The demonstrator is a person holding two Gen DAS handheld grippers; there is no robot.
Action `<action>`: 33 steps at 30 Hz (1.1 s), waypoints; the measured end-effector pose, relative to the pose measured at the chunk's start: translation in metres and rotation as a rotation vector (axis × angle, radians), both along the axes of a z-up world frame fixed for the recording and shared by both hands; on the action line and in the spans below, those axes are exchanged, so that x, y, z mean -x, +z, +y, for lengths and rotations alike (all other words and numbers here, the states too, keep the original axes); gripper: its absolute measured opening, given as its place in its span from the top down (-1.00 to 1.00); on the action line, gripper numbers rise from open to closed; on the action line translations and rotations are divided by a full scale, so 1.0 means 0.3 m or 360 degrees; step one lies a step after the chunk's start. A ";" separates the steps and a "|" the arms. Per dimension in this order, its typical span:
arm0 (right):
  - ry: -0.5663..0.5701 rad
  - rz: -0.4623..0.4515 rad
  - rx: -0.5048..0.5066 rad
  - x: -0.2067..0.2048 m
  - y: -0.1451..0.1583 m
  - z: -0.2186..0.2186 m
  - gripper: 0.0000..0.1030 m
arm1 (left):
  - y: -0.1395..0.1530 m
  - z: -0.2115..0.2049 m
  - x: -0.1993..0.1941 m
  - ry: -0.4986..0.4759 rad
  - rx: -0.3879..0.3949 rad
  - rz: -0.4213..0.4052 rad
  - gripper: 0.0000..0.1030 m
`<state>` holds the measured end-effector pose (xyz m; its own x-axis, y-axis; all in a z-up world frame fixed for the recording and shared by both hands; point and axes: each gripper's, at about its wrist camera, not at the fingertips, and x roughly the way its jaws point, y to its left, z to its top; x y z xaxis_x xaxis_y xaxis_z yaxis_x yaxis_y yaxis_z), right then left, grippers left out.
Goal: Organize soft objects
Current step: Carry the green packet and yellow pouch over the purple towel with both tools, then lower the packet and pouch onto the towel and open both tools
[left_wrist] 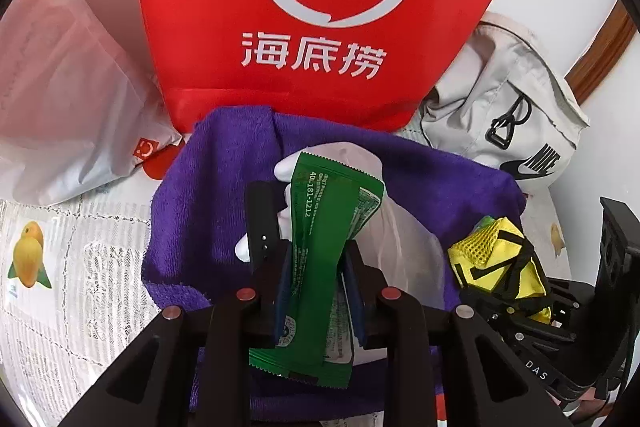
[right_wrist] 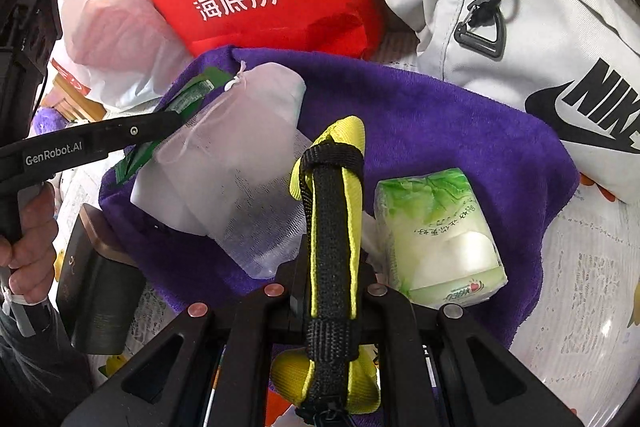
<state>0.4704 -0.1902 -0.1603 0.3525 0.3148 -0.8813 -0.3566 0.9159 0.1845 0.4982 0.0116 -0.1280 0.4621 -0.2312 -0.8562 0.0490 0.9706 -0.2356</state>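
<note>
Left gripper (left_wrist: 316, 283) clamped on flat green foil sachet (left_wrist: 324, 251), held up over rumpled purple terry towel (left_wrist: 208, 211). Right gripper (right_wrist: 330, 287) pinching folded yellow mesh pouch with black straps (right_wrist: 332, 227) above the same towel, beside green-white tissue pack (right_wrist: 440, 239) and translucent white drawstring bag (right_wrist: 240, 163). Red paper carrier bag (left_wrist: 320, 7) behind.
</note>
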 end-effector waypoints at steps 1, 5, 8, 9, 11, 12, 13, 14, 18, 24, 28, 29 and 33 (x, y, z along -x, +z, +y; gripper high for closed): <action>0.0002 0.0005 0.0002 -0.001 -0.003 0.001 0.76 | -0.001 -0.001 0.000 -0.0005 -0.0002 -0.0001 0.51; 0.0007 0.0013 0.0013 -0.012 -0.018 0.008 0.76 | -0.012 -0.002 -0.005 -0.0003 0.0002 0.0013 0.51; 0.0007 0.0006 0.0013 -0.013 -0.018 0.008 0.76 | -0.015 0.000 -0.008 -0.0007 0.0000 0.0018 0.50; 0.0013 0.0006 0.0018 -0.014 -0.017 0.008 0.76 | -0.014 0.009 -0.006 -0.0007 0.0003 0.0020 0.50; 0.0017 0.0002 0.0019 -0.013 -0.017 0.003 0.76 | -0.015 0.008 -0.006 -0.0007 0.0004 0.0022 0.49; 0.0016 -0.0001 0.0020 -0.013 -0.016 0.003 0.76 | -0.017 0.007 -0.006 -0.0011 0.0004 0.0025 0.48; 0.0015 -0.0004 0.0023 -0.014 -0.015 0.002 0.76 | -0.018 0.006 -0.006 -0.0011 0.0004 0.0028 0.48; 0.0015 -0.0007 0.0025 -0.013 -0.014 0.003 0.76 | -0.019 0.006 -0.006 -0.0010 0.0004 0.0030 0.48; 0.0009 -0.0020 0.0033 -0.010 -0.008 0.000 0.76 | -0.020 -0.001 -0.003 -0.0023 0.0000 0.0028 0.44; 0.0026 -0.0037 0.0047 -0.005 -0.009 -0.001 0.63 | -0.030 0.001 -0.006 -0.0012 -0.0003 0.0055 0.30; 0.0044 -0.0088 0.0061 0.008 0.012 0.001 0.34 | -0.031 -0.001 -0.004 -0.0027 0.0006 0.0058 0.20; 0.0049 -0.0108 0.0067 0.013 0.022 0.001 0.28 | -0.033 -0.003 -0.005 -0.0028 0.0004 0.0063 0.15; 0.0041 -0.0168 0.0097 0.025 0.053 -0.008 0.19 | -0.037 -0.008 -0.004 -0.0028 -0.0002 0.0083 0.02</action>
